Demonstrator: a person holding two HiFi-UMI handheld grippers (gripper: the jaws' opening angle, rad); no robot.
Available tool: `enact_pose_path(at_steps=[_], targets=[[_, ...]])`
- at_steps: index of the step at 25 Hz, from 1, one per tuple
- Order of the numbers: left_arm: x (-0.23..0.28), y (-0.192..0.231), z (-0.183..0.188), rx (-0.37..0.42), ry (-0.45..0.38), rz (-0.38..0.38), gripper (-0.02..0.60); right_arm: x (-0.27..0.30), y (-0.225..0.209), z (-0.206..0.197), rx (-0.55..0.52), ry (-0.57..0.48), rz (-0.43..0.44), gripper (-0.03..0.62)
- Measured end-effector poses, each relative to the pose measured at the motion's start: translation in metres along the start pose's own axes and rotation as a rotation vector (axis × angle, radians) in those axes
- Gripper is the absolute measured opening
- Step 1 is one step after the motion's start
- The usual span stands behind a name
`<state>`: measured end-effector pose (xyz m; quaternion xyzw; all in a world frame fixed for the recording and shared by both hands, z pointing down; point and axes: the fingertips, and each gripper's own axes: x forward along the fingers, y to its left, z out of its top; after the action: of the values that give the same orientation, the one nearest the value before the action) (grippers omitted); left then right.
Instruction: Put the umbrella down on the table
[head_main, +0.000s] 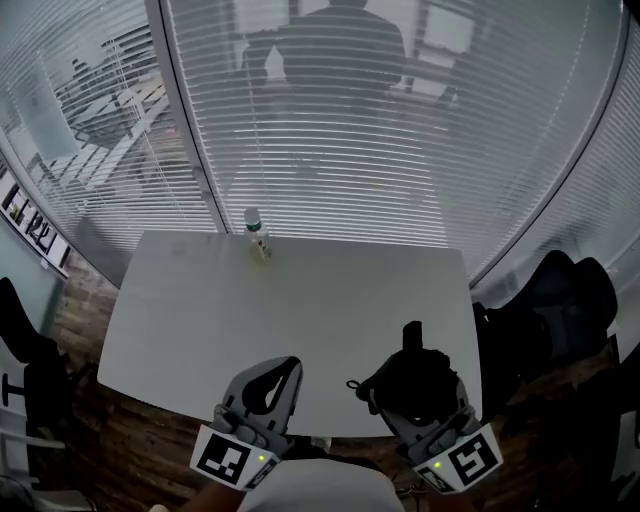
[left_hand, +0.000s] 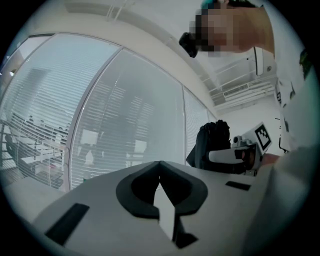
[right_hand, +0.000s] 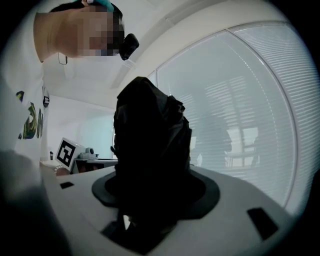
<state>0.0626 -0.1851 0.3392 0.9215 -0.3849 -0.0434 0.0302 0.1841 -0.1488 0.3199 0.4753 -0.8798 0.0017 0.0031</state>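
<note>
Head view | right gripper jaws clamp umbrella | left gripper jaws together

The black folded cloth umbrella, at the centre of the right gripper view, looks like matt, creased fabric falling in soft folds. The right gripper and the left gripper have smooth, matt pale-grey plastic bodies, with darker, dull, rubber-like linings round the jaws. The pale-grey rectangular table top is smooth with a low sheen. At the lower left of the head view, the brown plank floor looks like grained wood. Across the top, the white slatted blinds look smooth and faintly shiny.
</note>
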Motion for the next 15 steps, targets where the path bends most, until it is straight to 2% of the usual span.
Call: enact_pose_path(at_steps=[6, 15], targets=[[0.018, 0.017, -0.002, -0.003, -0.011, -0.005, 0.012, 0.02, -0.013, -0.006, 0.003, 0.013, -0.009, 0.256], [0.018, 0.059, 0.002, -0.017, 0.007, -0.031, 0.011, 0.061, -0.007, -0.004, -0.022, 0.033, -0.032, 0.256]])
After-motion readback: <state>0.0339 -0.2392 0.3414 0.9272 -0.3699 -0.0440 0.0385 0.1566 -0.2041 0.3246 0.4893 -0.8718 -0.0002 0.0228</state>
